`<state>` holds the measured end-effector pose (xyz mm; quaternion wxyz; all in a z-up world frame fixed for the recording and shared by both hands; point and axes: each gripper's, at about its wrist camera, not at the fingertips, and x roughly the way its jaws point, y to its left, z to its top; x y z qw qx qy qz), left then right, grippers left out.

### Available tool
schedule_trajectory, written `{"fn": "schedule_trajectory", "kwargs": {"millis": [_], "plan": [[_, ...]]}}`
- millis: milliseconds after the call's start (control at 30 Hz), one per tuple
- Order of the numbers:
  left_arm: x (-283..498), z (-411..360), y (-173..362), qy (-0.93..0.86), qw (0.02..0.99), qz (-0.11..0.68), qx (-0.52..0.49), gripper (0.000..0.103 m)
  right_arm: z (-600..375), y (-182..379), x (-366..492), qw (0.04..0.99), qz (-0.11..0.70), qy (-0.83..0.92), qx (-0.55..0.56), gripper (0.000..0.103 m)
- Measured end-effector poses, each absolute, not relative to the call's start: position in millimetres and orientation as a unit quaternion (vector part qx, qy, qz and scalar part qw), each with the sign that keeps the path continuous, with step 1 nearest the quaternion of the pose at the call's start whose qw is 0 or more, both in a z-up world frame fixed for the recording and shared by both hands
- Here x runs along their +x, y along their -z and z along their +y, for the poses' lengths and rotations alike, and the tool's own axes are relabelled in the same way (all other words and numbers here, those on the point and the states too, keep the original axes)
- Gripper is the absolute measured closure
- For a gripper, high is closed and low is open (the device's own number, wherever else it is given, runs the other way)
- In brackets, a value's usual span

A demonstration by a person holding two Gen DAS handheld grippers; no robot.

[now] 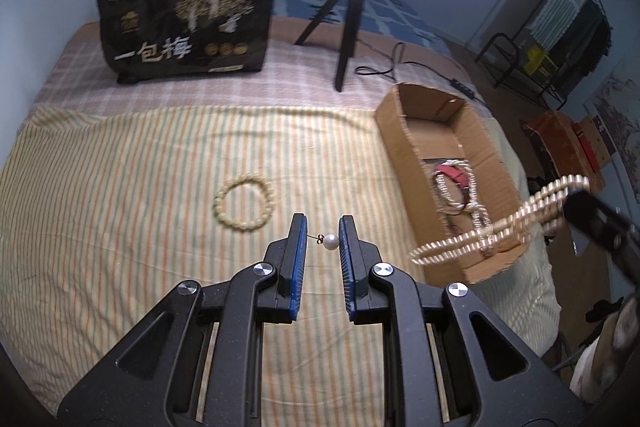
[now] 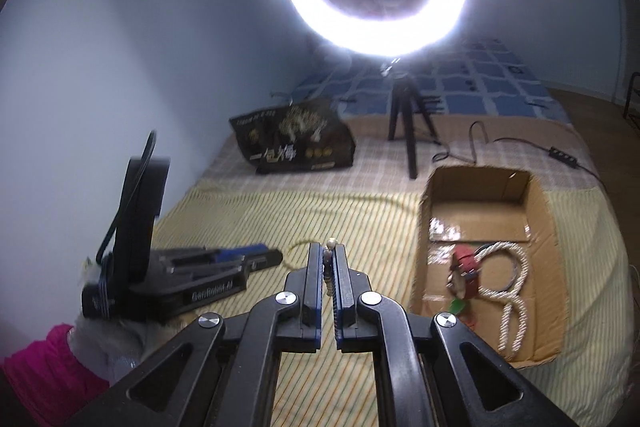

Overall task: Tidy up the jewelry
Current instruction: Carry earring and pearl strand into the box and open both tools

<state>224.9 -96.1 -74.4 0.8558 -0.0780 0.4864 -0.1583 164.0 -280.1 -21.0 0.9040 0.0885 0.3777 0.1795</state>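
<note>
The left tongs (image 1: 322, 239) hold one pearl earring (image 1: 329, 241) by its two ends, with the jaws a little apart. The left view shows one bead bracelet (image 1: 245, 201) lying on the striped bed (image 1: 120, 187), just ahead of the tongs; the right view shows only a bit of it. The right tongs (image 2: 329, 259) are nearly closed on one shiny band (image 1: 500, 223). In the right view only a thin bit (image 2: 329, 267) of it shows between the jaws. The left view shows it long and blurry, hanging over the near end of the box (image 1: 400, 163). The right view looks into the one box (image 2: 544, 267) better: one red strap (image 2: 466, 263) and one looped pale chain (image 2: 510, 283) lie inside. One black bag (image 1: 186, 27) and one tripod (image 1: 344, 23) stand farther back.
</note>
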Motion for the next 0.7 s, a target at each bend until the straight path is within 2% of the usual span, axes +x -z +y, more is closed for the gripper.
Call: {"fn": "schedule_trajectory", "kwargs": {"millis": [333, 700], "plan": [[218, -147, 59, 0.205, 0.856, 0.471, -0.064, 0.088, -328, 7, 176, 0.92, 0.357, -0.13, 0.094, 0.102], [215, -204, 70, 0.24, 0.844, 0.478, -0.039, 0.088, -376, 19, 191, 0.922, 0.365, -0.072, 0.108, 0.102]]}}
